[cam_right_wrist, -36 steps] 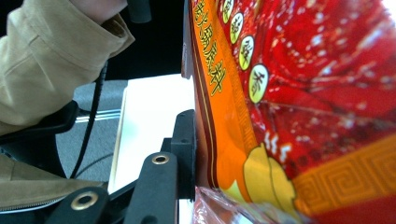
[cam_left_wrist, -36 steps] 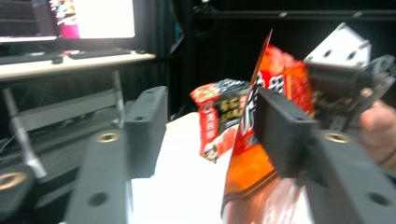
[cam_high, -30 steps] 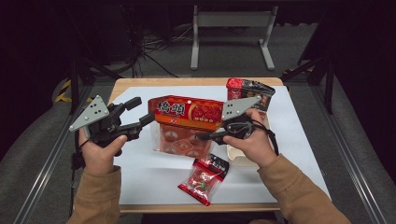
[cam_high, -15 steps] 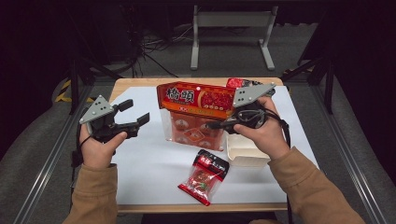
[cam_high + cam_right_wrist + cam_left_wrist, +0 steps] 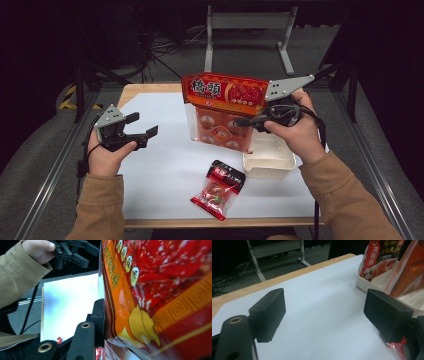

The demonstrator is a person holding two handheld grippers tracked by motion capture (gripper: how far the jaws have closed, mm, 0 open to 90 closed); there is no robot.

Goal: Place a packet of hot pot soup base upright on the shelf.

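Large red snack bag (image 5: 224, 107) held clear of the surface (image 5: 165, 165), upright, above and just behind the white tray (image 5: 270, 161), pinched at its right edge near the printed header by the right claw (image 5: 250, 121). In the right gripper view, one black jaw pressed flat against the bag's orange border; second jaw hidden behind the film, so clamped on the bag by judgement.

Left claw (image 5: 139, 134) well to the left of the tray, above bare surface, jaws spread wide with nothing between them, as confirmed in the left gripper view.

Handling estimate:
- Glossy film, likely slippery; firm pinch required
- Soft and flexible; lower clear portion hangs and sags toward the tray
- Contents apparently individually wrapped pieces; moderate weight, likely to shift and swing
- Crushing risk if gripped across the filled body

Recommended hold: flat sealed header strip or side seam, never the bulging middle. For steadier carriage, second hold at the opposite top corner with the left claw.

Small red packet (image 5: 218, 189) flat on the surface, in front and to the left of the tray. Another red packet (image 5: 377, 258) standing inside the tray
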